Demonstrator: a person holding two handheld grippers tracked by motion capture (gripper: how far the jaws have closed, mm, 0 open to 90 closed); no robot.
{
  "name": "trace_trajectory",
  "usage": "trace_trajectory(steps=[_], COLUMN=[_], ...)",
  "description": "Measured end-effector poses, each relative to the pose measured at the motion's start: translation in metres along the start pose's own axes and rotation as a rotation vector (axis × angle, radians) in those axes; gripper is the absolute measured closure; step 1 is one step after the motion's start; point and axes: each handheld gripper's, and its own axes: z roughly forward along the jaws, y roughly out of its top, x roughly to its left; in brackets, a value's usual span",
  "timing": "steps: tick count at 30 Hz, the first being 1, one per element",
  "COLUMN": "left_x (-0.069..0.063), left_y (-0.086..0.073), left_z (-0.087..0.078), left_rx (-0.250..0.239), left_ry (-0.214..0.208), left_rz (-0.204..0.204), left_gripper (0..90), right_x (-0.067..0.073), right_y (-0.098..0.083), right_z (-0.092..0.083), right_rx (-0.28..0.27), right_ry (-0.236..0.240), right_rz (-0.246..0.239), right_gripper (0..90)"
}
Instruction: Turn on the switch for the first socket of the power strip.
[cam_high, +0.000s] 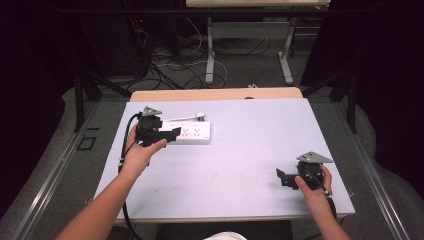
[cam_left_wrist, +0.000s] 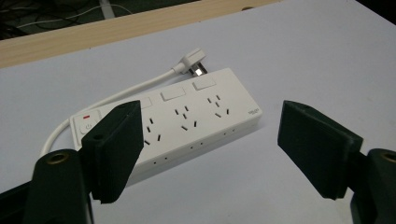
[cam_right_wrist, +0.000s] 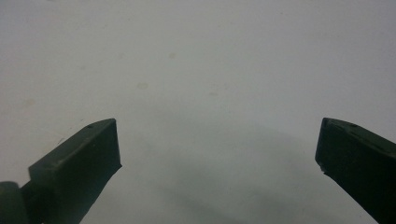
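Both jaws of the left hand-held gripper (cam_left_wrist: 210, 149) gape wide above the power strip (cam_left_wrist: 187, 121).

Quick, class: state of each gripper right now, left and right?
Left gripper: open, empty, jaws spread near the white power strip.
Right gripper: open, empty, over the bare table.

White power strip (cam_left_wrist: 182, 123), black claws (cam_left_wrist: 212, 149)

White power strip (cam_high: 189, 133) lying near the table's (cam_high: 240, 165) far-left corner, its plug (cam_high: 200, 115) just behind, left gripper (cam_high: 167, 135) at the strip's left end, right gripper (cam_high: 281, 177) low near the near-right corner, well apart.
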Motion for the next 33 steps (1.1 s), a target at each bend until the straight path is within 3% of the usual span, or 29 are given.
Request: trace_trajectory(steps=[5,15,33], left_x=[0.002,0.006,0.022], left_y=[0.007,0.027,0.050], left_z=[0.002,0.002,0.012], left_rx=[0.011,0.004,0.039], left_ry=[0.005,-0.001,0.028], left_rz=[-0.005,-0.062,-0.096], left_gripper=[23.0,23.3,23.0], right_x=[0.000,-0.001,-0.001], right_y=[0.000,0.000,-0.001], right_z=[0.000,0.000,0.002], right_rx=[0.001,0.002,0.006], right_ry=[0.001,-0.002,-0.003], right_rz=[0.001,-0.006,-0.006], right_gripper=[0.0,0.0,0.0])
